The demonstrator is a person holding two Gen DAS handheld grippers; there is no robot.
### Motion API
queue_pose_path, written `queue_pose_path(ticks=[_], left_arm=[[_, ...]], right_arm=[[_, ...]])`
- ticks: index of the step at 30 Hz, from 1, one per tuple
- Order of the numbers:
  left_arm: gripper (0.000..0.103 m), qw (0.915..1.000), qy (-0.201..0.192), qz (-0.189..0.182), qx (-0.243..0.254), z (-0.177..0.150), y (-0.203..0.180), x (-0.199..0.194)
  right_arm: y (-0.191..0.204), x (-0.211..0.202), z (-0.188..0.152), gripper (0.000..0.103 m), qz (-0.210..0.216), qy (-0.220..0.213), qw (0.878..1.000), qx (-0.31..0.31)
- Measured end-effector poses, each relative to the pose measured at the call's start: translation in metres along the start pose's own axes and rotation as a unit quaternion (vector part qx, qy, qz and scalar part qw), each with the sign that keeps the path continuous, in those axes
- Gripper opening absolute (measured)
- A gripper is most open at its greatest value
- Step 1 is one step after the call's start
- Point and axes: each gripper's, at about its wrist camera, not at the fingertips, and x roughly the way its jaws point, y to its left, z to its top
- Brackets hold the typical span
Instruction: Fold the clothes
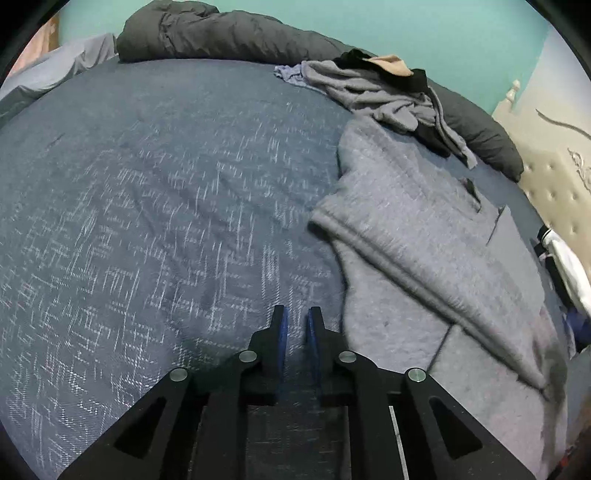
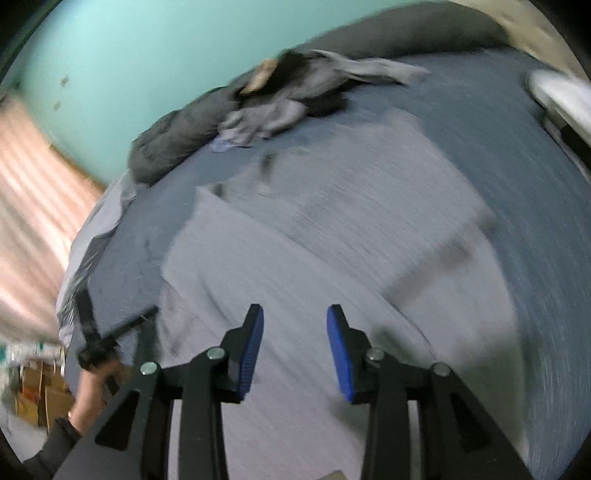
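Over on the left, the left gripper [image 1: 296,325] hangs above bare blue bedspread [image 1: 147,221], its jaws drawn close with only a narrow slit between the blue pads and nothing caught in them. Just to its right lies the grey garment [image 1: 413,229], spread flat on the bed with one side turned over in a long diagonal fold. Behind it, toward the teal wall [image 1: 406,22], a heap of grey and black clothes [image 1: 384,92] sits against a dark rolled duvet [image 1: 229,33]. Further right, the right gripper [image 2: 295,325] hovers over the same grey garment [image 2: 295,229], its jaws spread wide and holding nothing. This view is badly blurred, so finer detail of the cloth cannot be made out.
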Motion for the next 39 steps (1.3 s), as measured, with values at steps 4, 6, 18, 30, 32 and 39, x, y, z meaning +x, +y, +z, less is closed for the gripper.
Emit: queue_pose_path(ticks=[4, 6, 18, 30, 32, 39], left_arm=[[0.014, 1.0000, 0.002, -0.002, 0.003, 0.006, 0.002, 0.006], [0.021, 1.0000, -0.003, -0.006, 0.003, 0.010, 0.002, 0.006], [0.026, 0.9995, -0.029, -0.002, -0.012, 0.028, 0.019, 0.001], [0.027, 0.9991, -0.022, -0.006, -0.034, 0.031, 0.034, 0.004], [0.027, 0.9992, -0.021, -0.008, -0.034, 0.031, 0.034, 0.005], [0.030, 0.9989, -0.021, -0.013, -0.039, 0.029, 0.036, 0.003]], right_arm=[[0.054, 0.050, 0.059, 0.036, 0.032, 0.026, 0.997, -0.067], [0.077, 0.081, 0.080, 0.036, 0.040, 0.042, 0.994, -0.092], [0.160, 0.246, 0.163, 0.036, 0.029, 0.103, 0.983, -0.152], [0.147, 0.318, 0.173, 0.003, -0.063, 0.113, 0.982, -0.139], [0.146, 0.320, 0.171, 0.003, -0.064, 0.115, 0.980, -0.146], [0.153, 0.284, 0.177, 0.005, -0.018, 0.069, 0.987, -0.145]])
